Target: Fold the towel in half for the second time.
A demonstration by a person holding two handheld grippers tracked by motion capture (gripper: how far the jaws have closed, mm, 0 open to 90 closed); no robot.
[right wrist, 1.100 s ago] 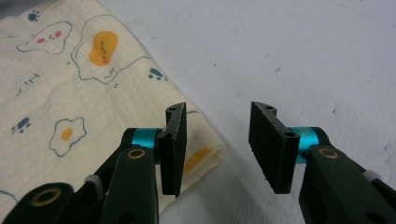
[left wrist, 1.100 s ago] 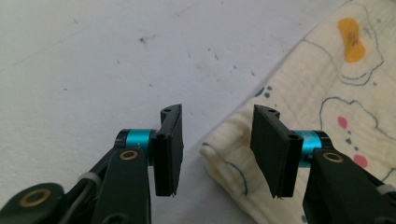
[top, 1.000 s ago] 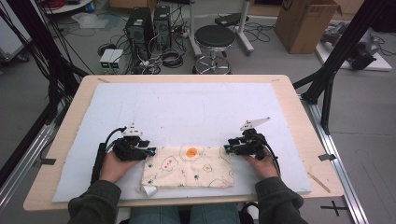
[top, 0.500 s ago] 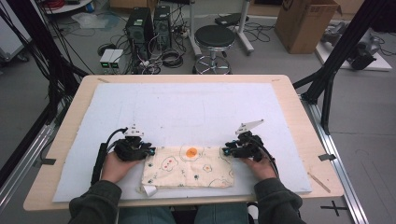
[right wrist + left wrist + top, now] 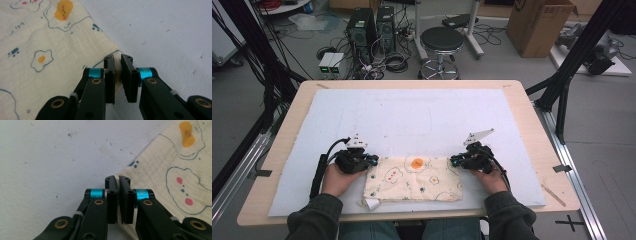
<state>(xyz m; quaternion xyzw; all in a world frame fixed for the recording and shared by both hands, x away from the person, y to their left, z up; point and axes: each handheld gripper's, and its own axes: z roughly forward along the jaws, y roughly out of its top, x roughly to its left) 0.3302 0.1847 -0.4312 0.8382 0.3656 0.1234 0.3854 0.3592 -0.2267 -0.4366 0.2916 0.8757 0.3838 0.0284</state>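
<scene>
Both tongs pinch corners of the crinkled (rectangular) cotton cloth.

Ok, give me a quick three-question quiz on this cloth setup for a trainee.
1. True or false: the left gripper has its jaws closed on a corner of the printed cloth.
2. What does the right gripper grip? A) a cable B) the cloth's corner C) the stool
3. Fill in: the cloth lies on a white ___ that covers the table.

Key: 1 true. 2 B; cloth shows between its jaws. 3 mat.
</scene>
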